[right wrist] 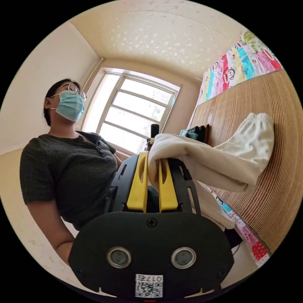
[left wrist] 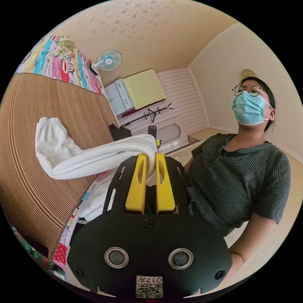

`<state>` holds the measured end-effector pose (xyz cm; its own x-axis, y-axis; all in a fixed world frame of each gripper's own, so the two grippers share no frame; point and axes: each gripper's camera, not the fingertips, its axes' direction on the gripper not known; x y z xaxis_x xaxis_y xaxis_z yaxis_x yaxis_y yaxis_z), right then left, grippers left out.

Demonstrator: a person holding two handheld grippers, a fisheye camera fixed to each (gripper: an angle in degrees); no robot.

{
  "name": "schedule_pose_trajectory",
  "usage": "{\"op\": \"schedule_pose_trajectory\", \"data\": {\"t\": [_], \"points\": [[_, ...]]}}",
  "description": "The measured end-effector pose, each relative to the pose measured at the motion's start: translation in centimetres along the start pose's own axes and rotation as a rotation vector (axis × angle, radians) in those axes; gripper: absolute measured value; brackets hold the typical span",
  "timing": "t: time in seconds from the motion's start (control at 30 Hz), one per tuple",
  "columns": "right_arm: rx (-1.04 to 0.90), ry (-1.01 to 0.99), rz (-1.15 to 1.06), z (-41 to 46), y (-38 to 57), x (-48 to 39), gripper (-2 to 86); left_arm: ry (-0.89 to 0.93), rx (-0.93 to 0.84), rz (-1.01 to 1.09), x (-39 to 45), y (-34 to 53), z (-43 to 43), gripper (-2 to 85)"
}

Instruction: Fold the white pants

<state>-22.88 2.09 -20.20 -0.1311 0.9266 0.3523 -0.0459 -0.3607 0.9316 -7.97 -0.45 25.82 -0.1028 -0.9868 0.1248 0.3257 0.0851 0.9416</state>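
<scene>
The white pants (left wrist: 94,154) hang between both grippers, lifted off the woven bamboo mat (left wrist: 38,132). In the left gripper view my left gripper (left wrist: 151,157) is shut on one edge of the fabric, which drapes away to an elastic cuff lying on the mat. In the right gripper view my right gripper (right wrist: 154,164) is shut on the white pants (right wrist: 221,157), whose cuffed leg end trails onto the bamboo mat (right wrist: 268,189). Beyond each gripper's jaws stands the tip of the other gripper (left wrist: 152,130) (right wrist: 154,128).
A person in a dark ribbed top (left wrist: 236,183) (right wrist: 69,173) stands close behind the grippers. A patterned quilt (left wrist: 60,63) lies under the mat. A fan (left wrist: 109,60), a cabinet (left wrist: 118,96) and a coat rack (left wrist: 151,115) stand by the far wall. A window (right wrist: 132,107) is on the opposite side.
</scene>
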Motion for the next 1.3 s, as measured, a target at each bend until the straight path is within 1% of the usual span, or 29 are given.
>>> {"op": "schedule_pose_trajectory", "data": {"t": [0.07,0.1,0.17,0.23,0.33,0.4,0.47,0.5,0.53,0.57,0.6,0.63,0.67,0.73,0.83,0.97,1.1,1.17,1.23,1.3], "points": [[0.024,-0.042,-0.126,0.6,-0.7,-6.1,4.3,0.044,-0.004,0.090,4.3,-0.7,-0.2,5.1],[0.022,-0.044,-0.164,0.8,-1.0,-7.7,4.6,0.061,0.000,0.154,7.1,-1.4,-0.4,5.1],[0.018,-0.017,-0.322,1.6,-2.4,-14.2,5.6,0.082,0.022,0.247,11.1,-2.4,-0.9,5.1],[0.028,0.014,-0.417,2.2,-3.6,-18.6,6.0,0.095,0.069,0.339,15.5,-4.1,-1.5,5.2],[0.076,0.085,-0.500,2.9,-5.8,-23.8,6.3,0.070,0.155,0.398,19.1,-6.2,-2.3,5.4],[0.102,0.134,-0.489,3.2,-7.5,-24.8,6.2,0.054,0.193,0.339,19.0,-7.8,-2.6,5.4],[0.117,0.256,-0.331,3.6,-10.8,-23.0,6.0,-0.032,0.211,0.280,17.6,-9.4,-2.8,5.4],[0.114,0.298,-0.287,3.8,-11.6,-22.2,5.9,-0.119,0.217,0.221,15.9,-10.4,-2.8,5.3],[0.088,0.387,-0.228,4.5,-13.1,-20.1,5.8,-0.202,0.208,0.169,13.7,-11.5,-2.5,5.2],[0.048,0.468,-0.169,5.4,-14.7,-17.2,5.7,-0.240,0.201,0.142,12.4,-12.1,-2.3,5.2],[0.033,0.502,-0.124,5.8,-15.5,-15.6,5.6,-0.298,0.185,0.070,9.1,-13.2,-2.1,5.2],[-0.004,0.552,-0.031,6.7,-17.2,-12.1,5.5,-0.340,0.159,0.006,5.6,-14.4,-1.8,5.1],[-0.020,0.594,0.021,7.6,-18.4,-9.1,5.3,-0.362,0.153,-0.009,4.1,-14.9,-1.8,5.1],[-0.006,0.618,0.077,8.7,-19.7,-5.4,5.3,-0.470,0.112,-0.056,-1.8,-16.9,-2.0,5.2],[-0.008,0.674,0.175,10.9,-20.6,-0.7,5.2,-0.576,0.024,-0.120,-7.4,-18.0,-1.6,5.4],[0.083,0.674,0.248,12.9,-16.9,3.2,6.0,-0.541,0.020,-0.151,-12.1,-15.3,-0.9,5.3],[0.139,0.660,0.343,13.9,-10.1,6.2,7.4,-0.452,0.008,-0.263,-17.5,-8.5,1.7,5.4],[0.121,0.654,0.478,14.7,-5.1,8.7,8.1,-0.449,-0.030,-0.328,-19.7,-5.1,3.3,5.4],[0.104,0.650,0.595,15.4,-1.4,10.5,8.7,-0.468,-0.093,-0.443,-22.7,-0.9,5.0,6.1],[0.083,0.651,0.691,16.0,1.4,11.7,9.3,-0.468,-0.126,-0.518,-24.8,1.2,5.8,6.5]]}}
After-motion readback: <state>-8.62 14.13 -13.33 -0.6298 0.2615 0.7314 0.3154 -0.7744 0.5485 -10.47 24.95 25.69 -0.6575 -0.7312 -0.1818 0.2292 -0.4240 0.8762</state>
